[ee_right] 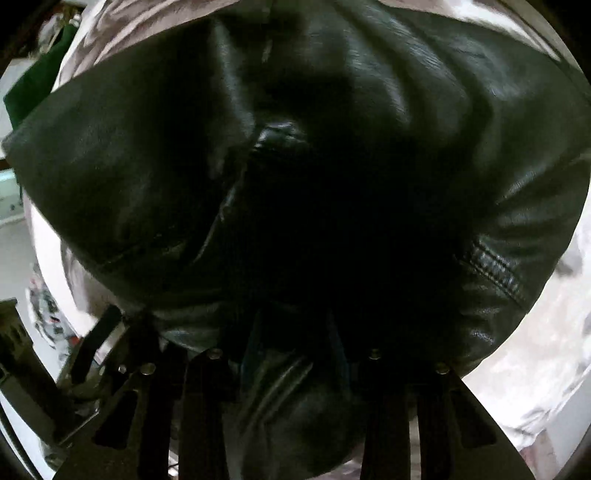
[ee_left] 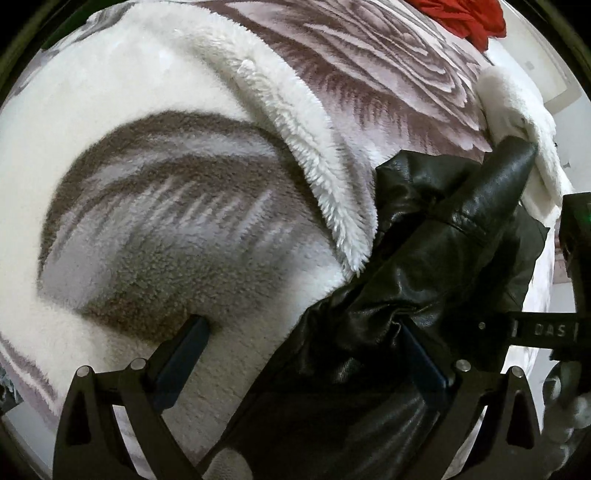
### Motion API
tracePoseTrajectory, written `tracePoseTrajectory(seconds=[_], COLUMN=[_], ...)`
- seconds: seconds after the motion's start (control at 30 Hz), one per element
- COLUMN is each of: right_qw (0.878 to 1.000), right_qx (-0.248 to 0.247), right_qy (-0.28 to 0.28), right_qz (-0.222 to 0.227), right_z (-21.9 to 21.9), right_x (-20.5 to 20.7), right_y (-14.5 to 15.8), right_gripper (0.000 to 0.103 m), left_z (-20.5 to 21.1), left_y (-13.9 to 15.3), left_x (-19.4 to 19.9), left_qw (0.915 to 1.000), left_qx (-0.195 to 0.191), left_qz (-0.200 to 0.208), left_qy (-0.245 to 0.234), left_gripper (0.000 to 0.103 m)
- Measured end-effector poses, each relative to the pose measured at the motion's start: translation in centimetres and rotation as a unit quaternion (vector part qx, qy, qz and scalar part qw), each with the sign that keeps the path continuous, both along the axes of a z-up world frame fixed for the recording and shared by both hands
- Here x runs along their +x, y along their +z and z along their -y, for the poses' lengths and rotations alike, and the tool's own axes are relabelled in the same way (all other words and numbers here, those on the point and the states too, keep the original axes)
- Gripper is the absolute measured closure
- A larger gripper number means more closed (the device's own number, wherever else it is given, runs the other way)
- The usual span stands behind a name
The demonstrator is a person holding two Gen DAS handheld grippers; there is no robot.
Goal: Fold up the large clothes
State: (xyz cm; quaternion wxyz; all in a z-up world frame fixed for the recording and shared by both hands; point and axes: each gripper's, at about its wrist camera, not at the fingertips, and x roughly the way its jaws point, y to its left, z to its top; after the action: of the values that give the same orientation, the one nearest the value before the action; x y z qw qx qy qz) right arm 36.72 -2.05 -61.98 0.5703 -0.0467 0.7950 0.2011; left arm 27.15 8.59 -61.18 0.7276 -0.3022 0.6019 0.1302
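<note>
A black leather jacket (ee_left: 436, 266) lies bunched on a white and grey fleece blanket (ee_left: 147, 229). My left gripper (ee_left: 306, 339) is open, its jaws wide apart; the left finger (ee_left: 184, 354) rests on the blanket and the right finger (ee_left: 424, 354) sits against the jacket's leather. In the right wrist view the jacket (ee_right: 295, 166) fills almost the whole frame. My right gripper (ee_right: 295, 354) is shut on a fold of the jacket, the fingers close together with leather pinched between them. The right gripper's body shows at the right edge of the left wrist view (ee_left: 546, 328).
The blanket has a turned-over fluffy white edge (ee_left: 295, 122) running diagonally. A red cloth (ee_left: 465, 18) lies at the top right. A green item (ee_right: 40, 77) and a white floor area (ee_right: 14, 258) show at the left of the right wrist view.
</note>
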Motion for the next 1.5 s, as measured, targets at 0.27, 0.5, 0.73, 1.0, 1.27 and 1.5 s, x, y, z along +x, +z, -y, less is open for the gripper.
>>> tracePoseTrajectory(seconds=[0.27, 0.5, 0.73, 1.0, 1.27, 1.5], right_qw=[0.973, 0.937, 0.913, 0.849, 0.829, 0.838], right_qx=[0.178, 0.279, 0.331, 0.284, 0.384, 0.388], right_qy=[-0.144, -0.205, -0.24, -0.44, -0.405, -0.382], right_qz=[0.034, -0.038, 0.005, 0.074, -0.038, 0.025], right_z=[13.7, 17.8, 18.4, 39.0, 40.2, 36.0], right_x=[2.9, 7.8, 7.1, -5.6, -7.1, -4.6], right_y=[6.8, -3.6, -1.6, 2.1, -6.8, -4.8], right_gripper=[0.038, 0.032, 0.082, 0.074, 0.041, 0.072], left_z=[1.8, 5.6, 7.7, 14.6, 18.8, 17.2], left_y=[5.6, 6.5, 6.8, 8.5, 0.5, -0.7], left_x=[-2.5, -5.2, -5.6, -3.3, 1.8, 2.3], left_qw=[0.9981, 0.9942, 0.9906, 0.9925, 0.9905, 0.9941], left_qx=[0.055, 0.106, 0.128, 0.121, 0.12, 0.093], left_qz=[0.029, 0.001, -0.025, -0.011, -0.052, -0.048], left_qy=[-0.001, 0.016, 0.042, 0.008, -0.044, -0.028], left_gripper=[0.0, 0.0, 0.0, 0.0, 0.0, 0.0])
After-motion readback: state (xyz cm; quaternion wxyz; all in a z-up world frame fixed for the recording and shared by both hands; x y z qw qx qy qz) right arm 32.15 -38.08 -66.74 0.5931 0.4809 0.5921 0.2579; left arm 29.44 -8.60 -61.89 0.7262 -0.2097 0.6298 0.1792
